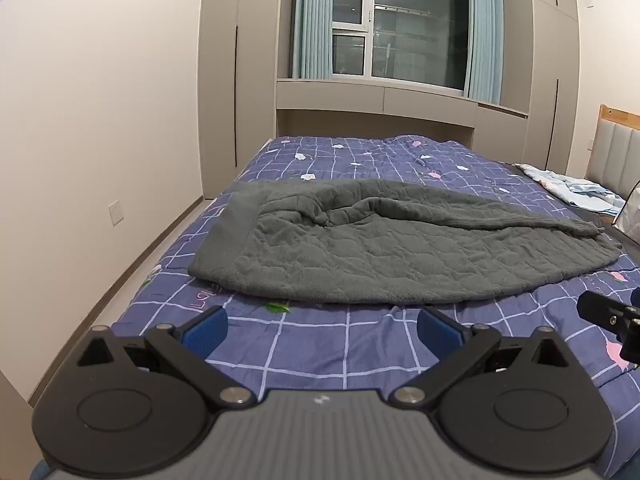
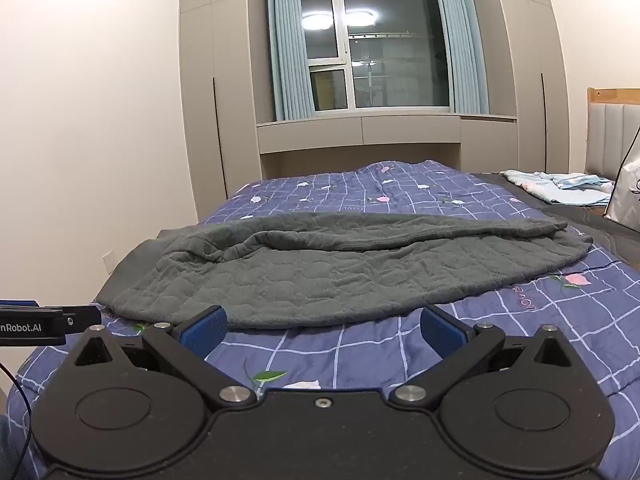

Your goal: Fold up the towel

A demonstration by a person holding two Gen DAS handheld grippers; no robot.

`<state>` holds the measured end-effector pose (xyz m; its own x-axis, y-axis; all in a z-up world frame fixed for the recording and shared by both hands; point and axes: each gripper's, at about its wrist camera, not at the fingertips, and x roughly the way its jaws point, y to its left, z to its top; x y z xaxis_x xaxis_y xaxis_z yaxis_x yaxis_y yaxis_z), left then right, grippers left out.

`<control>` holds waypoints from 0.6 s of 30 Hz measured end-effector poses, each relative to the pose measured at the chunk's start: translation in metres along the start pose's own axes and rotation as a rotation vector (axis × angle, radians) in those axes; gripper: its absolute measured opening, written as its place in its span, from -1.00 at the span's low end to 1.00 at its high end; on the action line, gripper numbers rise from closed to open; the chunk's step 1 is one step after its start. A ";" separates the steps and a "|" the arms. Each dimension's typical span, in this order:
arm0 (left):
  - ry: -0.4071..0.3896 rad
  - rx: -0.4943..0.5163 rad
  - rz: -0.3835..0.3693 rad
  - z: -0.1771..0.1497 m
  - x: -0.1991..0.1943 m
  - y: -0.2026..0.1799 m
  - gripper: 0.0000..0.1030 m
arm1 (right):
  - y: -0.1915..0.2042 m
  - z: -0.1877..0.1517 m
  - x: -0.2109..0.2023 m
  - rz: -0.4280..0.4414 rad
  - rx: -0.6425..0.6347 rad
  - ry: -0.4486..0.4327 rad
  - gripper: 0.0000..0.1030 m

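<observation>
A dark grey towel (image 1: 380,248) lies rumpled across the purple checked bedspread (image 1: 320,352), its far long edge rolled over on itself. In the right wrist view the same towel (image 2: 320,276) stretches from left to right just beyond the fingers. My left gripper (image 1: 322,330) hovers over the bedspread in front of the towel's near edge, open wide, with nothing between its blue pads. My right gripper (image 2: 322,330) is open too, its blue pads just short of the towel's near hem and holding nothing. Each gripper shows at the edge of the other's view.
A light blue cloth (image 2: 560,188) lies on the bed's far right by the padded headboard (image 2: 612,140). A white bag (image 2: 626,196) stands at the right edge. Grey wardrobes and a curtained window (image 2: 380,48) close the far end; a white wall runs along the left.
</observation>
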<state>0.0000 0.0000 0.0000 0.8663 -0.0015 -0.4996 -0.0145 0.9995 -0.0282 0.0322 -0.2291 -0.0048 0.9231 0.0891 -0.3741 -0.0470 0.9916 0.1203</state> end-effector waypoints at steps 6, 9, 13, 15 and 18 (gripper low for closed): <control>-0.008 0.002 0.000 0.000 -0.002 0.000 0.99 | 0.000 0.000 0.000 0.001 0.006 0.004 0.99; -0.010 0.003 -0.002 0.000 -0.003 0.001 0.99 | 0.000 0.000 0.000 0.001 0.005 0.002 0.99; -0.006 0.004 0.002 -0.005 -0.004 0.004 0.99 | 0.000 0.000 0.001 0.000 0.005 0.004 0.99; 0.005 -0.001 0.005 -0.002 -0.001 0.002 0.99 | 0.000 0.000 0.001 0.000 0.005 0.005 0.99; 0.008 0.003 0.005 -0.002 -0.001 0.001 0.99 | -0.001 0.001 0.001 0.001 0.005 0.005 0.99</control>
<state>-0.0019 0.0009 -0.0007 0.8624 0.0036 -0.5062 -0.0174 0.9996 -0.0227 0.0330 -0.2299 -0.0046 0.9210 0.0902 -0.3790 -0.0454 0.9910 0.1256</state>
